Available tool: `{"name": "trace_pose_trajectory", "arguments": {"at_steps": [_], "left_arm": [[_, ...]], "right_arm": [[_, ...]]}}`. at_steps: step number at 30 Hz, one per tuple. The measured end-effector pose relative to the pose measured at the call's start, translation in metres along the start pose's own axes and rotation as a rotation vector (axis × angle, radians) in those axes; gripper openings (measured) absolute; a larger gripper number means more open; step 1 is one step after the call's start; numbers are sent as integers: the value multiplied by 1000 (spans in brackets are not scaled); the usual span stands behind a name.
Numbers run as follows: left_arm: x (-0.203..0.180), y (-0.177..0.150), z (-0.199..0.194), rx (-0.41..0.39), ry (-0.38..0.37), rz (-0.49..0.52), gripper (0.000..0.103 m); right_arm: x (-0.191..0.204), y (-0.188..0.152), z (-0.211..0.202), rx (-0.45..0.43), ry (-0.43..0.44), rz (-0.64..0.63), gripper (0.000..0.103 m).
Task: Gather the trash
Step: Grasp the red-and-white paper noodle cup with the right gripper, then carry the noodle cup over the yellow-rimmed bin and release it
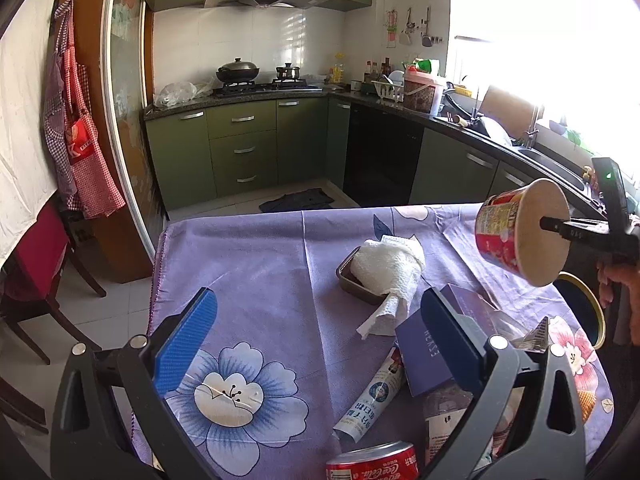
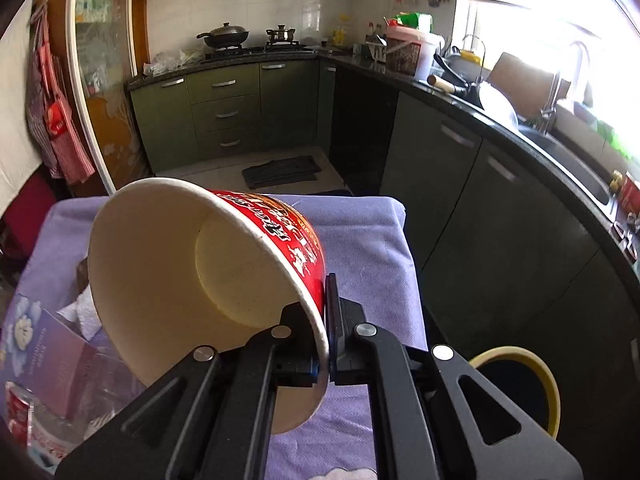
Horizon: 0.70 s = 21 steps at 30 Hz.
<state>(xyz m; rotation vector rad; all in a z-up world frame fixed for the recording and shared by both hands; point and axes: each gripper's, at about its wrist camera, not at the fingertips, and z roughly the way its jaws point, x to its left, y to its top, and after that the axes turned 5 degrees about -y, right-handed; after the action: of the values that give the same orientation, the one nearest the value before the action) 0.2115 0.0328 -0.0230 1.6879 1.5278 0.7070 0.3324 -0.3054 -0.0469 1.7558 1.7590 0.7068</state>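
The left hand-held gripper [image 1: 316, 344] hung wide and empty over the bench [image 1: 248, 248], its blue pads apart. Litter lay close ahead of it: a squeezed tube [image 1: 370, 396] at about 5 o'clock, running from 7 toward 1 o'clock, a Coca-Cola can [image 1: 374, 462] at 6 o'clock, a purple carton [image 1: 426, 354] touching the right pad, and a crumpled paper towel [image 1: 390, 270] draped over a small metal tray [image 1: 348, 276] at 1 o'clock.

The right hand-held gripper [image 2: 326, 344] was clamped on the rim of an empty instant-noodle cup [image 2: 208, 280], one finger inside the wall and one outside, with the cup tipped on its side in the air and its mouth facing back toward the camera. The yellow-rimmed bin [image 2: 550, 384] stood off the bench edge at about 4 o'clock from that gripper, near and lower. Judging by this, the right hand was the nearer one to the bin, and the drop called for swinging the cup rightward over the opening.
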Motion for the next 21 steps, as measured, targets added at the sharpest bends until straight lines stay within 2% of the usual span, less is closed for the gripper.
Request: {"name": "trace_pose_trajectory", "arguments": {"at_steps": [3, 6, 9, 12, 15, 21], "left_arm": [[-3, -1, -10, -11, -7, 7, 97], [-6, -3, -17, -18, -17, 19, 97], [-11, -6, -23, -18, -25, 31, 97], [-16, -7, -26, -16, -40, 37, 97], [-25, -8, -29, -15, -51, 52, 97], [-45, -7, -38, -12, -70, 86, 97]], "right_arm": [[-50, 9, -24, 53, 18, 79, 4], [-109, 10, -46, 116, -19, 154, 4], [-168, -3, -52, 215, -60, 255, 4], [-218, -26, -41, 336, -79, 341, 4], [-248, -49, -22, 421, -102, 399, 4], [-275, -70, 13, 500, -89, 467, 4]]}}
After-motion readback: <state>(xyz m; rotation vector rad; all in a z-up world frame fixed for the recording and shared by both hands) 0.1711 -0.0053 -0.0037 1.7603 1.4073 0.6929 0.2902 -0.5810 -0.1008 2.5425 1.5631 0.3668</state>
